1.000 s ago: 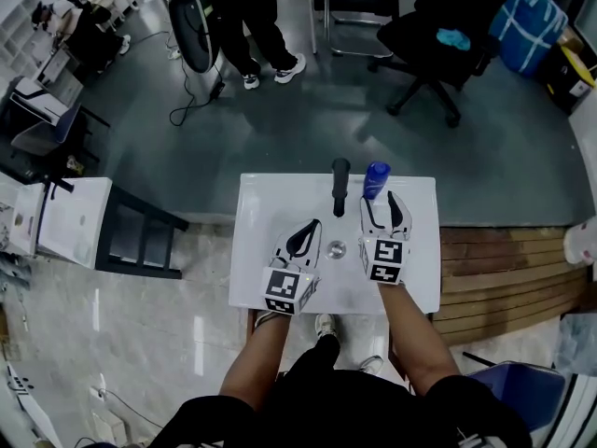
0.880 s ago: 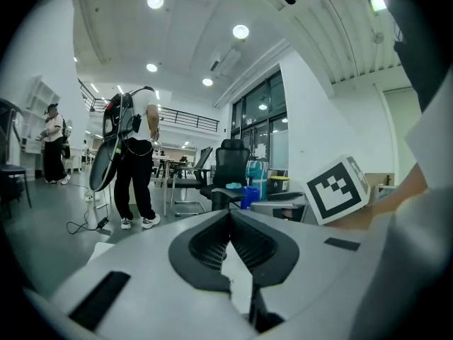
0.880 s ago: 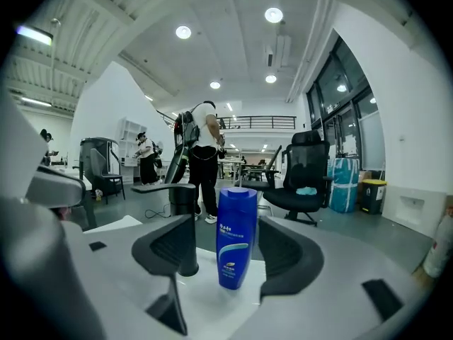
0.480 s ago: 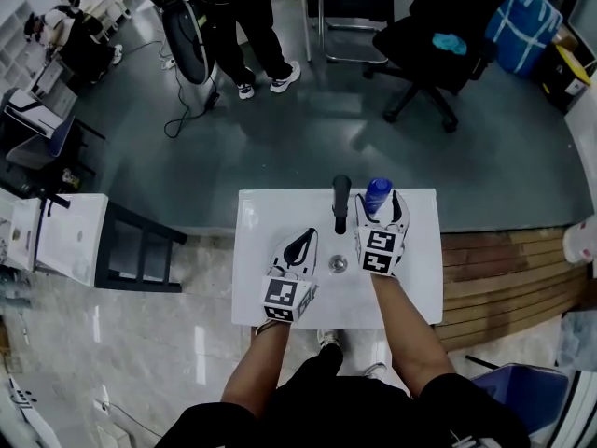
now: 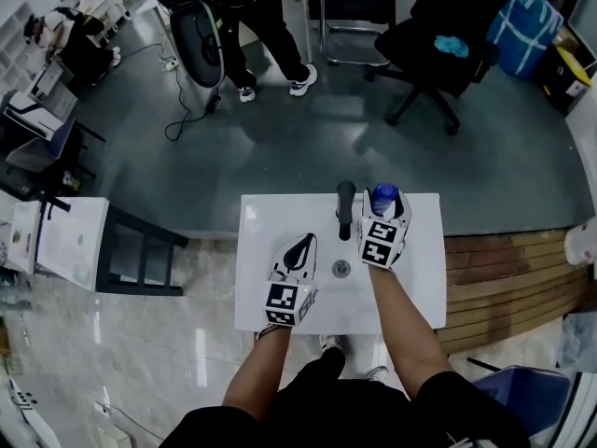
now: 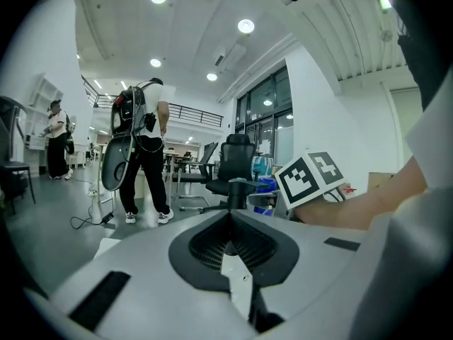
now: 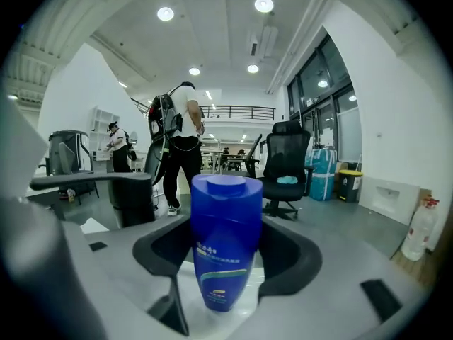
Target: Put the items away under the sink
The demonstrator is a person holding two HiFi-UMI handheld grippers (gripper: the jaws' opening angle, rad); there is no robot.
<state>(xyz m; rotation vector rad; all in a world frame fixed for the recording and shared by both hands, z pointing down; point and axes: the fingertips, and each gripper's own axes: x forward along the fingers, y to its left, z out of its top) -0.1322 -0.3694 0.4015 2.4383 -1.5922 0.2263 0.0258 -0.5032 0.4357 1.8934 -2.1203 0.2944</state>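
Head view: both forearms reach forward over the white worktop with its sink, the grippers pointing slightly downward. The left gripper hovers near the drain, jaws together and empty. The right gripper sits beside the tap. Its jaws are wide apart and have just been closing, and the blue bottle stands upright between them, unpressed, at the worktop's far edge.

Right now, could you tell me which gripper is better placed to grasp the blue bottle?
Right: the right gripper has the blue bottle between its jaws, which have just been closing without pressing yet. The left gripper is shut.
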